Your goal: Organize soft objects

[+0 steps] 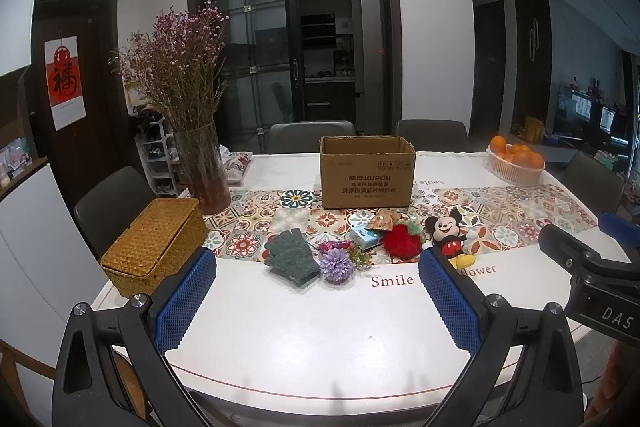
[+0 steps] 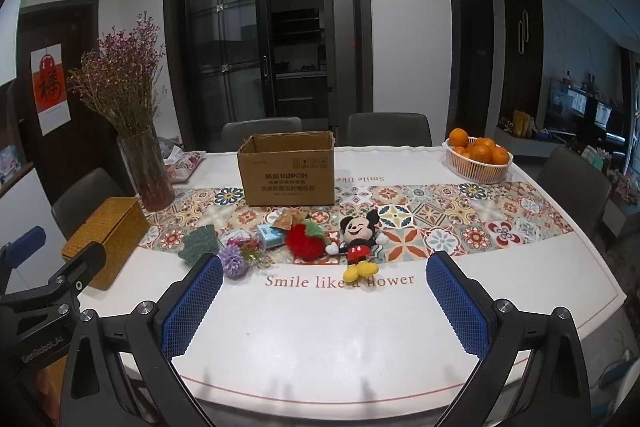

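Blue waffle-textured pads (image 1: 188, 301) on black left gripper (image 1: 316, 259); same blue on right gripper (image 2: 324, 267). White table (image 2: 320, 327), red-brown "Smile like a flower" lettering, multicolour floral-tile runner (image 2: 440, 215). Brown cardboard box (image 2: 287, 169), dark print. Grey-green knit glove (image 1: 292, 259). Lilac pompom flower (image 1: 337, 263). Red fuzzy strawberry (image 2: 306, 241), green top. Black-red-yellow Mickey plush (image 2: 358, 237). Light-blue tissue pack (image 2: 270, 235). Golden woven basket (image 1: 154, 247). Oranges in white basket (image 2: 478, 163). Purple dried flowers (image 1: 180, 63).
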A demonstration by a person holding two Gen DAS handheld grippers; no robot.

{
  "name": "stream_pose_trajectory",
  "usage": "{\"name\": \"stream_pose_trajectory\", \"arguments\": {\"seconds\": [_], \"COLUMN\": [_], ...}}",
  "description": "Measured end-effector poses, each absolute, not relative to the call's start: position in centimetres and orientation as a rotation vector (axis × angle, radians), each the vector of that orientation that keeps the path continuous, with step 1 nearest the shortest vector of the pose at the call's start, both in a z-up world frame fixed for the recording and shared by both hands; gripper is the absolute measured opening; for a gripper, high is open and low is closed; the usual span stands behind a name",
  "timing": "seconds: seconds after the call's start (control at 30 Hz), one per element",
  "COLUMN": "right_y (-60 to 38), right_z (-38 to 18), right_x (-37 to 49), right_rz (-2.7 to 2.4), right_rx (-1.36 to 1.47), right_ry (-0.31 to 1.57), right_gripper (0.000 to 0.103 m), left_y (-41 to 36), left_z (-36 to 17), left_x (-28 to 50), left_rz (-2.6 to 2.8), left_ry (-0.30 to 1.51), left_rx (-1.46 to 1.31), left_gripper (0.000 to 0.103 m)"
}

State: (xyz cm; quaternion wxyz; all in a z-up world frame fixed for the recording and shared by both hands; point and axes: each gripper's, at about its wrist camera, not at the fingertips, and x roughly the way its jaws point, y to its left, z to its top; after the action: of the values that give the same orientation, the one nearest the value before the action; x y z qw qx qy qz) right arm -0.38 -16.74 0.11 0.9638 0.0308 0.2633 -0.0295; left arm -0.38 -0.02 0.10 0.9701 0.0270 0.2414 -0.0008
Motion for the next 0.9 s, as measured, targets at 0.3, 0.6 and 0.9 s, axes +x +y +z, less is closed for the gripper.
{"name": "stream_pose_trajectory", "arguments": {"seconds": [0.3,0.6,0.9], "right_y": [-16.99,-16.97,-16.94], "right_z": [0.13,0.09,0.15], "right_x": [-0.25,-0.23,-0.03], "right_rz": [-0.060,-0.062,-0.064], "right_rx": [0.065,0.066,0.069], "right_ry": [0.535,0.535,0.533], "right_gripper": [0.103,0.103,0.103], "left_y": [0.02,0.19,0.14], "left_z": [0.07,0.05,0.08], "left_x": [-0.29,-0.32,-0.12], "left_rz": [-0.011,-0.016,-0.019], "left_ry": [0.494,0.496,0.497], "left_rx": [0.052,0.051,0.053], "left_gripper": [0.103,0.103,0.103]}}
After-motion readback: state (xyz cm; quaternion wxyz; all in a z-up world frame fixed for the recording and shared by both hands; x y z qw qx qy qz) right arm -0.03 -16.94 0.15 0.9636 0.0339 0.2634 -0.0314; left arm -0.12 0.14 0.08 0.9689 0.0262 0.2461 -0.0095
